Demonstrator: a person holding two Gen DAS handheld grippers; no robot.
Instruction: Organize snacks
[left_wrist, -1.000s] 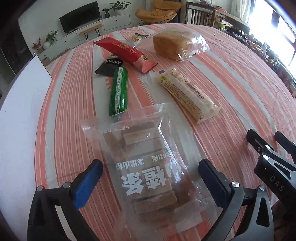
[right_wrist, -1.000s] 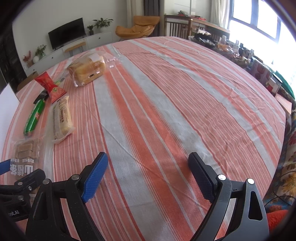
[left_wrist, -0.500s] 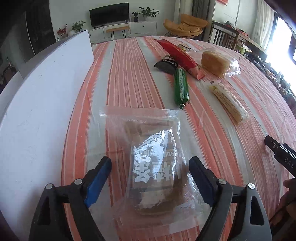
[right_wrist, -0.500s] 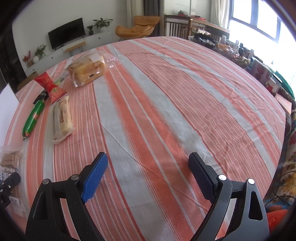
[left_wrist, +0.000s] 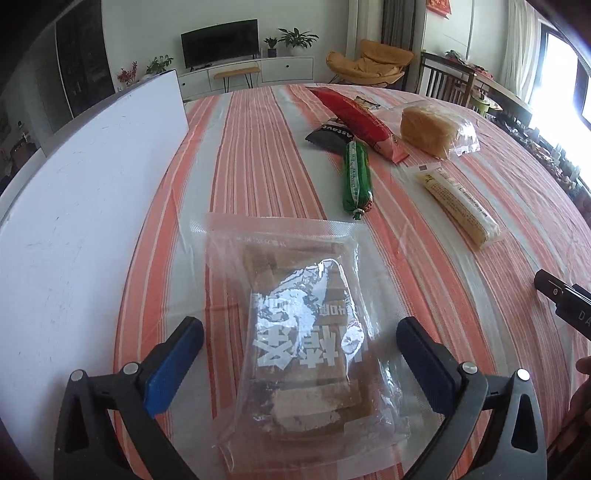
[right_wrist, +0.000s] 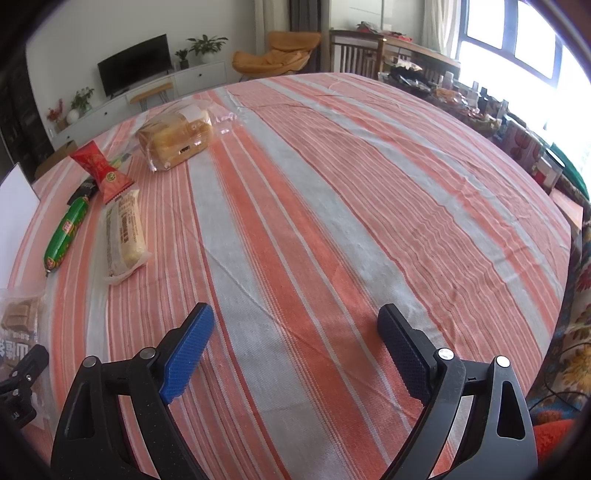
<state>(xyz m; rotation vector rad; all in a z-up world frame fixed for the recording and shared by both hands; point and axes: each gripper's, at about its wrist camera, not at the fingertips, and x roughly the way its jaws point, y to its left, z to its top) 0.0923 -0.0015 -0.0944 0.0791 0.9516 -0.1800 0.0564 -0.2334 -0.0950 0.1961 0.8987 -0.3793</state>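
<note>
Snacks lie scattered over a round table (right_wrist: 332, 206) under an orange-and-grey striped cloth, and little sorting shows so far. The left gripper (left_wrist: 299, 354) hangs over the near edge with its jaws opening to their widest; a clear bag of brown cake slices (left_wrist: 303, 332) lies flat on the cloth between the blue pads, and neither pad presses on it. Just beside the bag, along the table's left edge, sits a white board (left_wrist: 85, 206) with nothing on it, which may be where the snacks are meant to go, though I cannot tell that for sure.

Further toward the far edge the rest wait untouched: a green sausage (left_wrist: 356, 177), a long pale bread stick in its wrapper (left_wrist: 458, 203) to its right, a red packet (left_wrist: 358, 122) lying partly across a small black packet (left_wrist: 330, 136), and a bagged loaf of bread (left_wrist: 432, 131) beyond them. A further small packet peeks out behind the red one, too hidden to name.

The right gripper (right_wrist: 295, 350) hovers over a bare stretch of cloth toward the right edge, fingers spread wide and nothing between them.

By my reckoning the job is at its beginning: the cake bag is the only piece near the board, and even it is on the cloth, not on the board. Five or six packets remain to be placed.
</note>
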